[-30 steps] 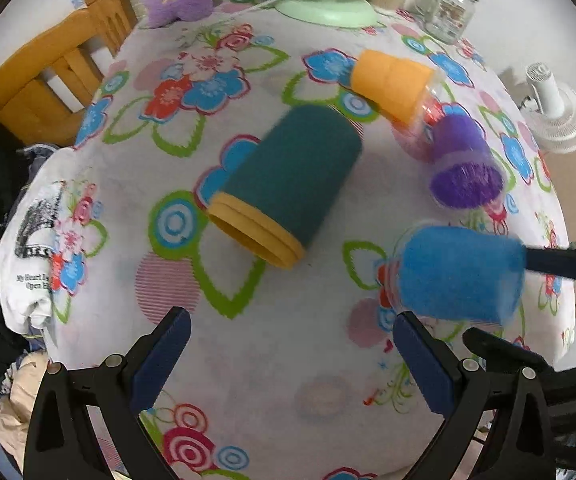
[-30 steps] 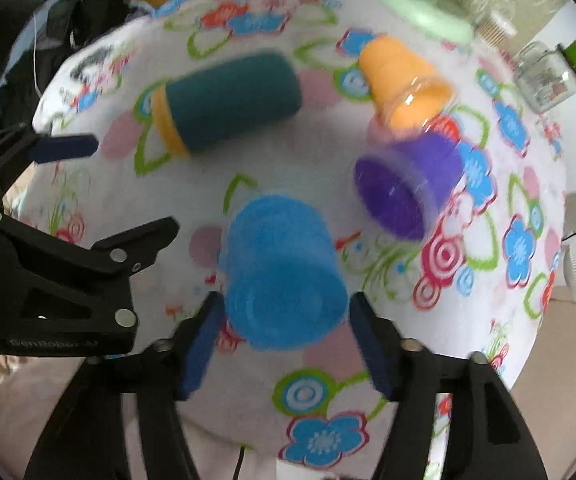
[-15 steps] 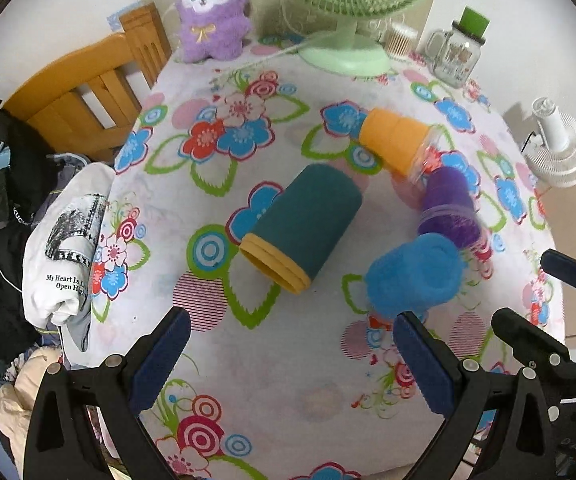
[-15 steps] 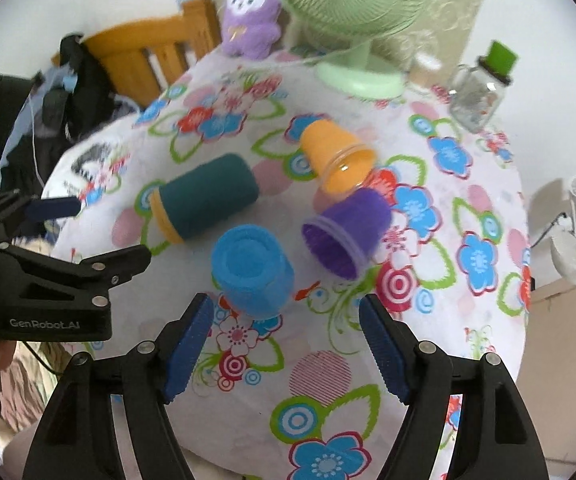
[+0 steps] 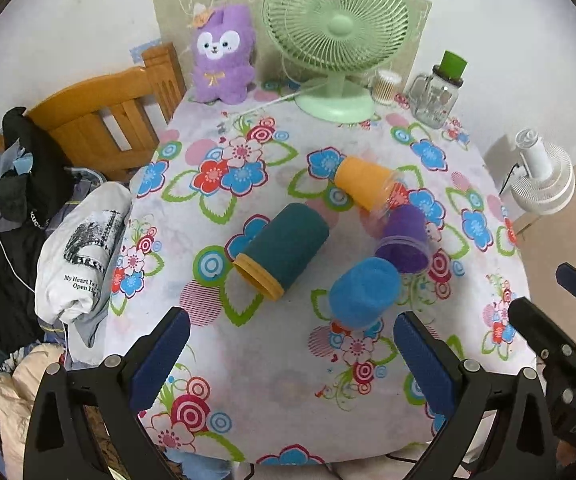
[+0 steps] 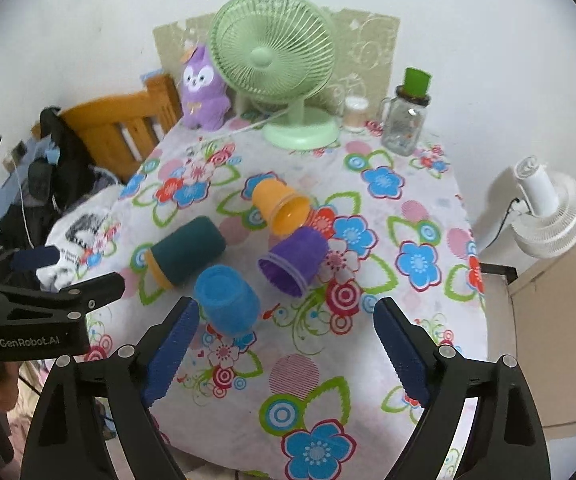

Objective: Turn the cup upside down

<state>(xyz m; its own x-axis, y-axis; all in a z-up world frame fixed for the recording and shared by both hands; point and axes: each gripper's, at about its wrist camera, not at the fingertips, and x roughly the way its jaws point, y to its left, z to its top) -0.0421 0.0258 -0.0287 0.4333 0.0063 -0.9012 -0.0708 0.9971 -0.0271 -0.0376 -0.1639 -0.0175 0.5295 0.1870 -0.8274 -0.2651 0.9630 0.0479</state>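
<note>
A fuzzy blue cup (image 5: 364, 293) (image 6: 227, 305) stands upside down on the flowered tablecloth (image 5: 271, 364) (image 6: 416, 208), base up. A teal cup with a yellow rim (image 5: 281, 249) (image 6: 185, 251), an orange cup (image 5: 362, 187) (image 6: 281, 207) and a purple cup (image 5: 404, 239) (image 6: 294, 260) lie on their sides near it. My left gripper (image 5: 288, 360) is open and empty, above the table's near edge. My right gripper (image 6: 283, 348) is open and empty, back from the blue cup. The right gripper also shows at the right edge of the left wrist view (image 5: 568, 304).
A green desk fan (image 5: 336, 40) (image 6: 275, 60), a purple plush toy (image 5: 221, 56), a glass jar with a green lid (image 5: 438, 92) and a small container stand at the table's far edge. A wooden chair (image 5: 99, 120) with clothes is left. A white fan (image 6: 544, 216) stands on the floor right.
My right gripper opened, let go of the blue cup and drew back and up. The blue cup now stands upside down. My left gripper also rose away from the table.
</note>
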